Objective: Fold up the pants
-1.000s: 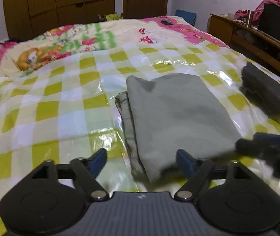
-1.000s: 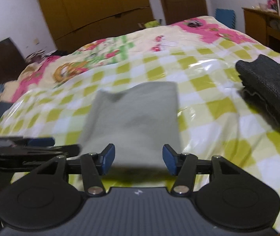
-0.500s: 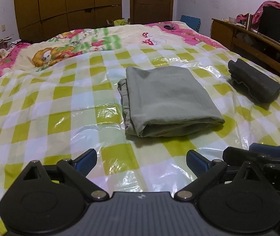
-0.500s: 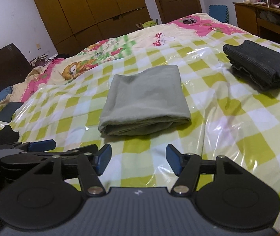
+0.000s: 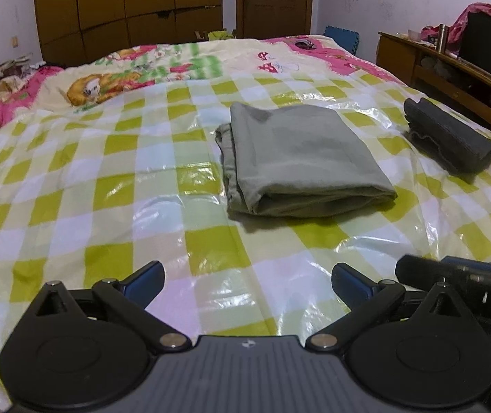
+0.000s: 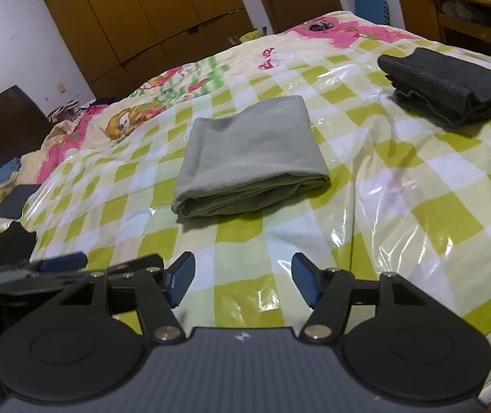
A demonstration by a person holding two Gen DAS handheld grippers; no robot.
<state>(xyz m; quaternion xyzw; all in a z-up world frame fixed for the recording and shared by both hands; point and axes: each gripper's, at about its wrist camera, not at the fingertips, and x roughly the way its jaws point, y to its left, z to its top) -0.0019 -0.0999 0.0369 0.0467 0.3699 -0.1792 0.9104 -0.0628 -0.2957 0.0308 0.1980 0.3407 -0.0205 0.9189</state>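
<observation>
— Green-grey cloth, that is the pants [image 5: 300, 161], folded into a thick rectangle. Where do they lie?

— On the bed [image 5: 73, 186], on its clear plastic sheet [image 5: 317, 285] over the yellow-and-white checked cover, about midway across and well in from the near edge. The rounded fold faces the near edge; at the left side a lower layer of cloth sticks out a little.

— And the left gripper [image 5: 245, 280]?

— It hangs above the near edge of the bed, apart from the pants. Its jaws have just been opening and now stand wide, with nothing between the blue fingers [image 5: 144, 280], only the checked cover showing past them.

— The right gripper [image 6: 242, 282]?

— Also at the near edge, just beside the left one; each shows at the side of the other's view. Its jaws have likewise just been opening, to a middling gap, narrower than the left's. Nothing is gripped there either.

— Anything else on the bed?

— Dark grey folded cloth [image 6: 448, 86] toward the right edge, well apart from the pants. Toward the far end lies a cartoon-print quilt [image 5: 163, 69]. Beyond the bed stand a brown wardrobe [image 5: 125, 7] and a door [image 5: 274, 0].
</observation>
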